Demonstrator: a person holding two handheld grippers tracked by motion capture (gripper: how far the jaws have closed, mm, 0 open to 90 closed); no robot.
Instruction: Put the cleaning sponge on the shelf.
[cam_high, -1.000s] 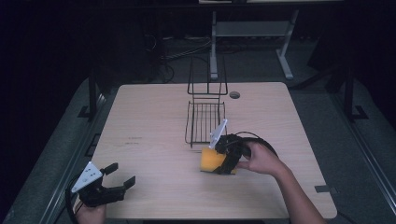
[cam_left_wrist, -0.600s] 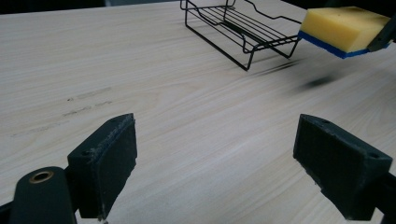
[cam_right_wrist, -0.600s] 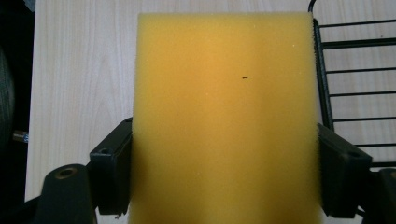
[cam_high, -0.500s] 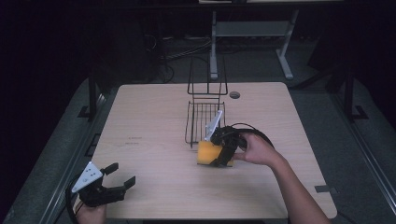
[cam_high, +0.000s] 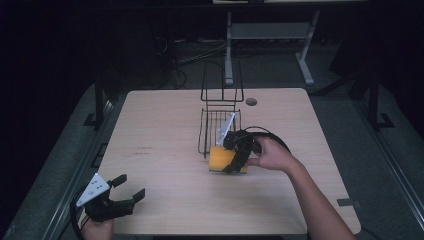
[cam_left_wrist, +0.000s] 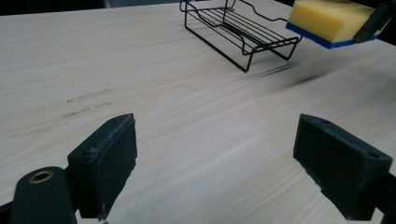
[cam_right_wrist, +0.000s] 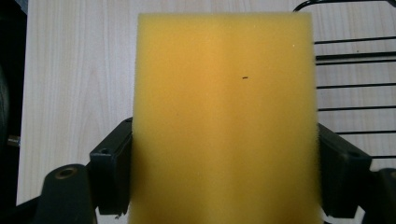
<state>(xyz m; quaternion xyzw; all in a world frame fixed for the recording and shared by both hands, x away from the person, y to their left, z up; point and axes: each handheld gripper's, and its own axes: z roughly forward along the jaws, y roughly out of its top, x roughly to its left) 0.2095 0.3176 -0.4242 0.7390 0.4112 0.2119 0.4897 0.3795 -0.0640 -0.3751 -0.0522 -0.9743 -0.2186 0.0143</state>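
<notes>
Right gripper (cam_high: 235, 159): jaws clamped on both sides of the sponge (cam_high: 224, 160), which is held clear of the table (cam_high: 150, 130), just beside the wire rack (cam_high: 216, 131) at its near end. Left gripper (cam_high: 131, 189): jaws spread, empty, idle at the near left edge. Judged step: placing sponge in rack. Recommend clearing the rim before lowering, keeping it level, releasing only once seated.

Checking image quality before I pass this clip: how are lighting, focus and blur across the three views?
High view: table evenly lit, surroundings nearly black. Left gripper view: open jaws and wood grain sharp; smeared shadows streak the table below the sponge. Right gripper view: sponge held close to the lens, soft, its texture blurred; wire rack crisp.
</notes>
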